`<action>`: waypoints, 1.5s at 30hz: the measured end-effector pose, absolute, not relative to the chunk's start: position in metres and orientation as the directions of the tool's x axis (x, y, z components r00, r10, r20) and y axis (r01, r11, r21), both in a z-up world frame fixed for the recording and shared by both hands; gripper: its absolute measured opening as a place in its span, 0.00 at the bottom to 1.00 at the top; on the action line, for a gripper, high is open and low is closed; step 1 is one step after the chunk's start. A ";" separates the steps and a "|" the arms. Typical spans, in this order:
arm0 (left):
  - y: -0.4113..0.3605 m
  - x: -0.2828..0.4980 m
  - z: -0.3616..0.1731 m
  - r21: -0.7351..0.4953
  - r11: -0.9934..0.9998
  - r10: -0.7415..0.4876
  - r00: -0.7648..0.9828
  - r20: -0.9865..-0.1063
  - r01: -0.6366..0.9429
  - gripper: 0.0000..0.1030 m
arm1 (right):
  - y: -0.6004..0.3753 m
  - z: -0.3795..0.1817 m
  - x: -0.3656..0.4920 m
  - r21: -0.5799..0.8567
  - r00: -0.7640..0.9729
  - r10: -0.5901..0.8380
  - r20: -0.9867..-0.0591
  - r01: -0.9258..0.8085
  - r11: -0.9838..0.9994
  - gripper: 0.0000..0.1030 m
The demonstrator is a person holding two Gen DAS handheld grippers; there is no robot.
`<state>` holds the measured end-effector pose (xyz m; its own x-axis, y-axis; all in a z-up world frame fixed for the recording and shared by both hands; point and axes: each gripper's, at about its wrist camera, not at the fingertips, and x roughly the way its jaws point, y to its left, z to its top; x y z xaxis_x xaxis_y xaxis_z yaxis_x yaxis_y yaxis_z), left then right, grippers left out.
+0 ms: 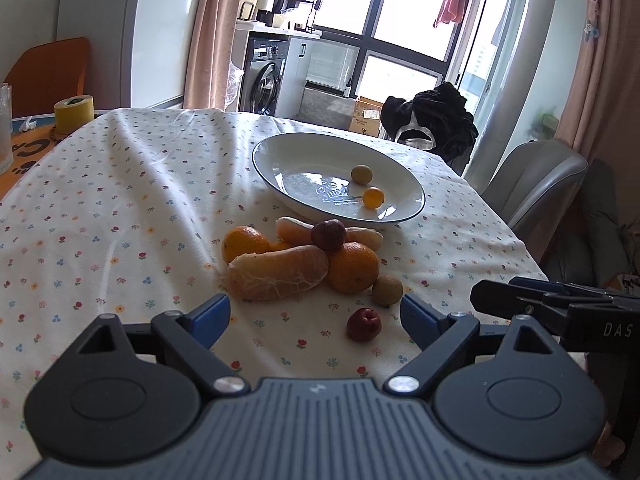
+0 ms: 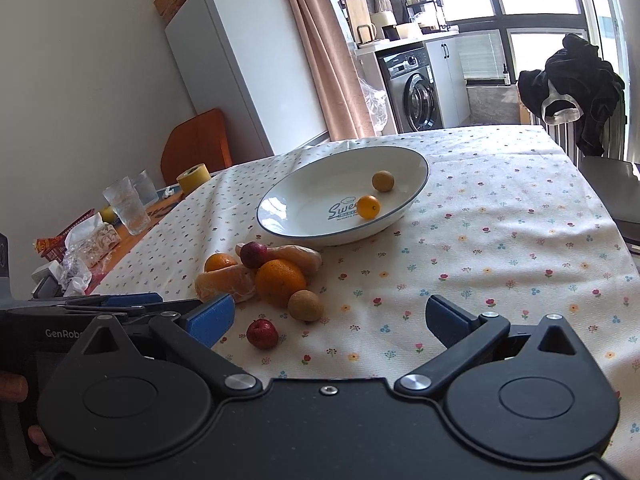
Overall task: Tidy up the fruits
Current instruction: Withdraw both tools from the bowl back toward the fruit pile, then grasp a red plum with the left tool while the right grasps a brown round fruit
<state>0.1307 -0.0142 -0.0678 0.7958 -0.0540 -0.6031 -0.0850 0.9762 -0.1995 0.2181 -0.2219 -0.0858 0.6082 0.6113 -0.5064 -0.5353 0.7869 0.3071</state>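
One white plate (image 1: 280, 152) sits on the flowered cloth (image 1: 120, 208) and holds two small fruits. Just before it lies a pile: two peeled segments (image 1: 276, 274), two oranges (image 1: 354, 267), two red fruits (image 1: 363, 323), one brown fruit (image 1: 387, 289). Left gripper (image 1: 316, 316) and right gripper (image 2: 330, 318) both spread wide, holding nothing

small orange piece (image 1: 279, 245) mostly hidden among piled fruit, glass (image 1: 5, 128) cut by left edge
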 end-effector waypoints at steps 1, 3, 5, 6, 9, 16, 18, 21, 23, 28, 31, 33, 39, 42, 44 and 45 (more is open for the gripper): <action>-0.015 0.131 -0.069 -0.203 0.976 -0.060 0.793 -0.606 -0.081 0.88 | -0.224 -0.087 0.218 0.312 0.608 0.611 -0.507 -0.532 0.787 1.00; -0.016 0.132 -0.072 -0.212 0.974 -0.071 0.788 -0.611 -0.077 0.86 | -0.227 -0.089 0.219 0.315 0.607 0.612 -0.507 -0.531 0.787 1.00; -0.017 0.133 -0.074 -0.217 0.974 -0.080 0.786 -0.613 -0.070 0.86 | -0.228 -0.092 0.220 0.314 0.606 0.612 -0.508 -0.532 0.787 1.00; -0.018 0.134 -0.075 -0.217 0.974 -0.084 0.785 -0.613 -0.066 0.86 | -0.228 -0.093 0.220 0.314 0.604 0.612 -0.510 -0.532 0.786 1.00; -0.020 0.137 -0.077 -0.222 0.974 -0.101 0.782 -0.615 -0.049 0.83 | -0.228 -0.096 0.222 0.321 0.595 0.614 -0.519 -0.530 0.785 1.00; -0.023 0.148 -0.087 -0.242 0.970 -0.130 0.760 -0.636 -0.037 0.69 | -0.227 -0.100 0.225 0.321 0.589 0.614 -0.526 -0.531 0.785 0.95; -0.024 0.151 -0.090 -0.247 0.969 -0.138 0.755 -0.640 -0.032 0.67 | -0.228 -0.103 0.226 0.326 0.583 0.614 -0.532 -0.528 0.784 0.88; -0.027 0.156 -0.095 -0.249 0.968 -0.146 0.748 -0.648 -0.027 0.66 | -0.228 -0.106 0.230 0.336 0.571 0.616 -0.543 -0.524 0.783 0.80; -0.029 0.160 -0.098 -0.252 0.967 -0.155 0.741 -0.653 -0.020 0.61 | -0.228 -0.108 0.232 0.343 0.566 0.616 -0.547 -0.520 0.782 0.77; -0.033 0.165 -0.099 -0.247 0.969 -0.167 0.748 -0.643 0.003 0.47 | -0.224 -0.110 0.236 0.339 0.559 0.613 -0.559 -0.521 0.784 0.64; -0.032 0.166 -0.100 -0.250 0.968 -0.178 0.743 -0.645 0.016 0.23 | -0.220 -0.111 0.238 0.338 0.550 0.615 -0.564 -0.526 0.780 0.59; -0.029 0.167 -0.101 -0.265 0.964 -0.193 0.741 -0.643 0.020 0.22 | -0.215 -0.111 0.240 0.335 0.542 0.620 -0.567 -0.535 0.775 0.58; -0.021 0.165 -0.097 -0.275 0.961 -0.194 0.748 -0.635 0.015 0.22 | -0.202 -0.111 0.245 0.329 0.526 0.627 -0.575 -0.553 0.766 0.52; -0.017 0.163 -0.093 -0.277 0.961 -0.194 0.750 -0.632 0.015 0.22 | -0.196 -0.111 0.246 0.324 0.522 0.628 -0.578 -0.559 0.763 0.52; -0.014 0.162 -0.091 -0.279 0.960 -0.191 0.752 -0.631 0.010 0.22 | -0.191 -0.110 0.247 0.324 0.514 0.633 -0.579 -0.567 0.757 0.49; -0.013 0.162 -0.091 -0.281 0.960 -0.188 0.754 -0.630 0.005 0.22 | -0.189 -0.109 0.247 0.322 0.512 0.634 -0.580 -0.571 0.755 0.49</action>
<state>0.1620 -0.0127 -0.0906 0.7536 -0.1884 -0.6298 0.0054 0.9598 -0.2807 0.2472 -0.1889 -0.1090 0.5119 0.6339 -0.5798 -0.5708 0.7554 0.3218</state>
